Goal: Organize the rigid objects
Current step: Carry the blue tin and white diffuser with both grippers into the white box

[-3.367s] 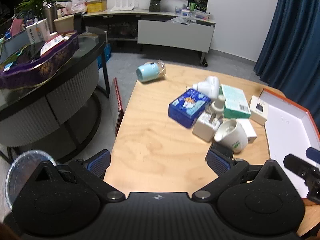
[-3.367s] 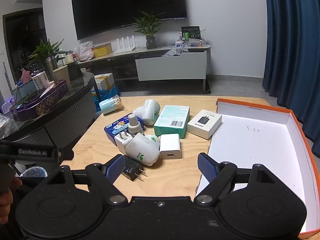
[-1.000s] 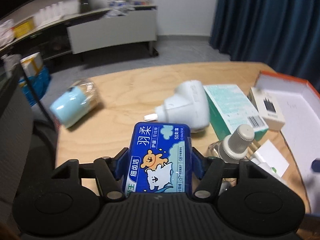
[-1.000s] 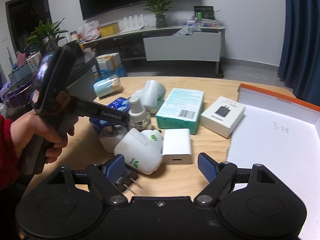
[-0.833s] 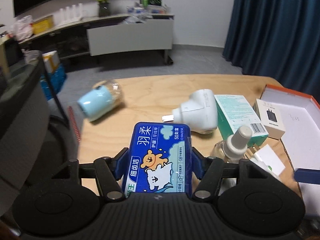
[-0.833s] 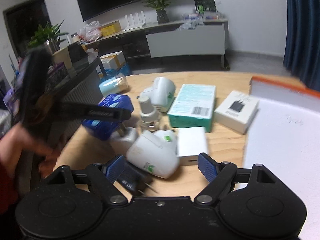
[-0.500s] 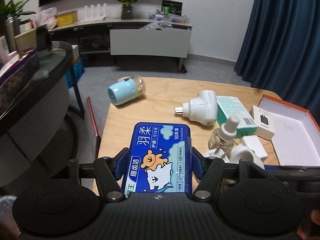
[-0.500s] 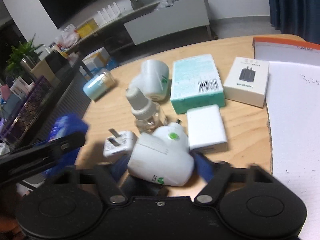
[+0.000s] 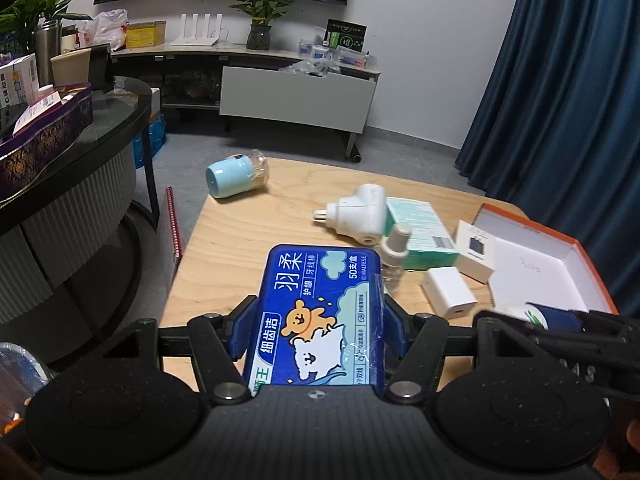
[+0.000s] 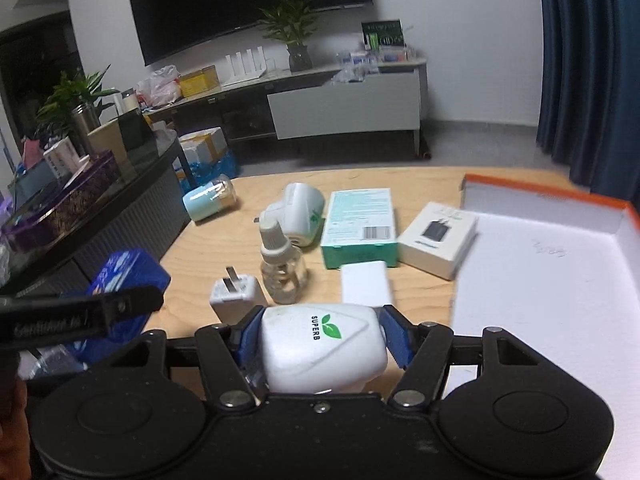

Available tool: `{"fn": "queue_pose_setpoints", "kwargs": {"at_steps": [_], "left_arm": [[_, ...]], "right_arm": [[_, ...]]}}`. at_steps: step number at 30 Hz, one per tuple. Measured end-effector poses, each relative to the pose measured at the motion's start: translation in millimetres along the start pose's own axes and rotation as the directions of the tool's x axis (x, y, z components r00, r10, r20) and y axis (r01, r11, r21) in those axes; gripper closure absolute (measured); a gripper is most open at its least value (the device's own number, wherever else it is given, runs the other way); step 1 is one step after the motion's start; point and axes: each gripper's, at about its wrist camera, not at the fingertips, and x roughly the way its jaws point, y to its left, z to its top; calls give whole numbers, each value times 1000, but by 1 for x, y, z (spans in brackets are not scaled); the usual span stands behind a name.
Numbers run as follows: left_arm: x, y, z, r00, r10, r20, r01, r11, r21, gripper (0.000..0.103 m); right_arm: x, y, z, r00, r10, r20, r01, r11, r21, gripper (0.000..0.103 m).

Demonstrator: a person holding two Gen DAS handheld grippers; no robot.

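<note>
My left gripper (image 9: 316, 316) is shut on a blue floss-pick tin (image 9: 316, 312) with a bear picture, held above the wooden table (image 9: 256, 224). My right gripper (image 10: 320, 332) is shut on a white SUPERB plug-in device (image 10: 320, 344), lifted off the table. The open white box with orange rim (image 10: 560, 264) lies at the right, and it also shows in the left wrist view (image 9: 536, 264). The left gripper and blue tin also show at the left of the right wrist view (image 10: 120, 276).
On the table lie a second white plug-in device (image 10: 300, 208), a teal box (image 10: 360, 224), a white charger box (image 10: 438, 240), a white adapter (image 10: 364, 282), a small plug (image 10: 234, 296), a clear bottle (image 10: 280, 268) and a light-blue jar (image 10: 208, 196). A dark counter (image 9: 60, 152) stands at the left.
My right gripper has closed on the white SUPERB device and lifted it. My left gripper has drawn back and up with the blue tin still held.
</note>
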Motion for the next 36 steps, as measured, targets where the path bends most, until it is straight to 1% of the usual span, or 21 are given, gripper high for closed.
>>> {"fn": "queue_pose_setpoints", "kwargs": {"at_steps": [4, 16, 25, 36], "left_arm": [[-9, -8, -3, 1000, -19, 6, 19, 1000, 3, 39], [-27, -35, -10, 998, -58, 17, 58, 998, 17, 39], [-28, -51, -12, 996, -86, 19, 85, 995, 44, 39], [-18, -71, -9, 994, -110, 13, 109, 992, 69, 39]], "right_arm": [[-17, -3, -7, 1000, -9, 9, 9, 1000, -10, 29], [-64, -17, -4, 994, -20, 108, 21, 1000, -13, 29], [-82, -42, -6, 989, -53, 139, 51, 999, 18, 29], [-91, -70, -10, 981, -106, 161, 97, 993, 62, 29]]}}
